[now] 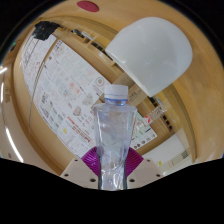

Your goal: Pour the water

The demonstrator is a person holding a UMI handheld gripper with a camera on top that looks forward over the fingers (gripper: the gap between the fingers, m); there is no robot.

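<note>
A clear plastic water bottle (112, 135) with a white cap (116, 92) stands upright between my fingers. My gripper (112, 160) is shut on the bottle, with both magenta pads (93, 158) pressed against its lower body. A white cup or bowl-like container (152, 50) shows beyond and above the bottle, to the right of its cap. The bottle hides the gap between the fingers.
A wooden table top (30, 120) lies below, with a large printed sheet of coloured pictures (65, 85) spread on it. A dark object (40, 30) sits at the far left and a dark red round thing (88, 6) at the far edge.
</note>
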